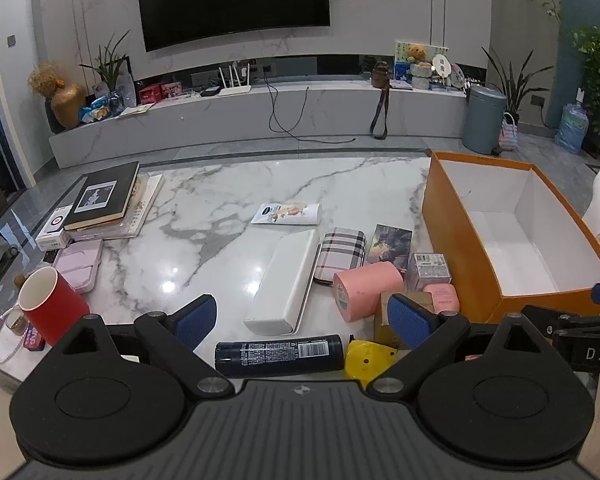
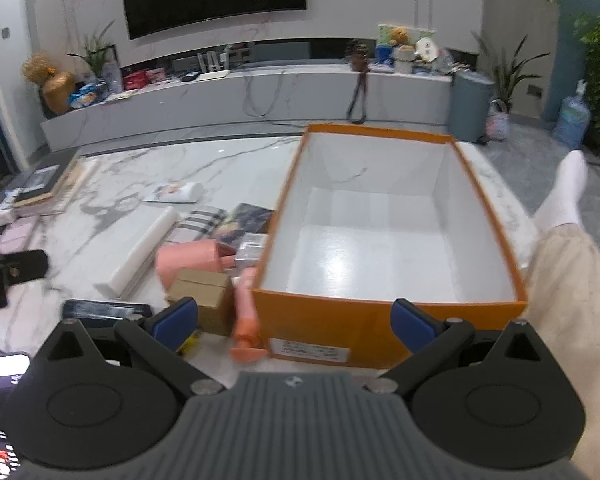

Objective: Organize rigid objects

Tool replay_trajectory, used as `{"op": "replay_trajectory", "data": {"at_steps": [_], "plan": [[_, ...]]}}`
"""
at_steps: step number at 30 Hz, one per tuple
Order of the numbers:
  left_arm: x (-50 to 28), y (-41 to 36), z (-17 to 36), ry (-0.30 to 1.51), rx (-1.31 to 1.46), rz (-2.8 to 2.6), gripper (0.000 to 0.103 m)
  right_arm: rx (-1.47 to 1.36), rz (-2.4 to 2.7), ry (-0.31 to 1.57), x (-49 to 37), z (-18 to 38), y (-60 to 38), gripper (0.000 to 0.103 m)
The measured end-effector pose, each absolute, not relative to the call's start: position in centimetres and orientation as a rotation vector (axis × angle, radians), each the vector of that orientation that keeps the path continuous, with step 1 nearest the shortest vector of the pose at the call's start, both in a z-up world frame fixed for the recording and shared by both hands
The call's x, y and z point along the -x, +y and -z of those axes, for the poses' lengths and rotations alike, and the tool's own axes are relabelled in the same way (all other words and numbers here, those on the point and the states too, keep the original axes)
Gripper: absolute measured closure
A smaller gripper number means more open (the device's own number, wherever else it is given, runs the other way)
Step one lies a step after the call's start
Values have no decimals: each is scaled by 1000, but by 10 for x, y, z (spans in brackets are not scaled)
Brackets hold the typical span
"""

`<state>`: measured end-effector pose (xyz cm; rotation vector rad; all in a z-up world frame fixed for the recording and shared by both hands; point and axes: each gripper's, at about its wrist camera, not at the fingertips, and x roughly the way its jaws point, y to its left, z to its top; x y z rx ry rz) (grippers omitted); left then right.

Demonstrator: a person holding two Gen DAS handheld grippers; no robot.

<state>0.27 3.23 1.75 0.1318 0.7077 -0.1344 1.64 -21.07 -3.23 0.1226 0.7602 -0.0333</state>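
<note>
An empty orange box (image 1: 456,240) with a white inside stands at the table's right; it fills the middle of the right wrist view (image 2: 340,320). Left of it lie a white case (image 1: 288,280), a plaid case (image 1: 340,254), a pink roll (image 1: 364,288), a dark can (image 1: 280,354), a yellow object (image 1: 370,356), small boxes (image 1: 428,270) and a white tube (image 1: 288,213). My left gripper (image 1: 302,318) is open above the can. My right gripper (image 2: 294,324) is open in front of the box's near wall, holding nothing. A pink object (image 2: 246,312) leans by the box.
A red mug (image 1: 48,306) stands at the left front edge. A stack of books (image 1: 104,200) and pink cases (image 1: 80,264) lie at the far left. The marble table (image 1: 228,188) ends towards a TV bench. A person's leg (image 2: 564,200) is right of the box.
</note>
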Motion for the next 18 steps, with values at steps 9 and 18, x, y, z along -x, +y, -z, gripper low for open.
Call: {"op": "replay_trajectory", "data": {"at_steps": [9, 18], "plan": [[-40, 59, -8, 826, -136, 202, 19, -78, -211, 769, -41, 34, -170, 23], [-68, 57, 21, 926, -369, 430, 31, 12, -346, 913, -81, 67, -131, 45]]}}
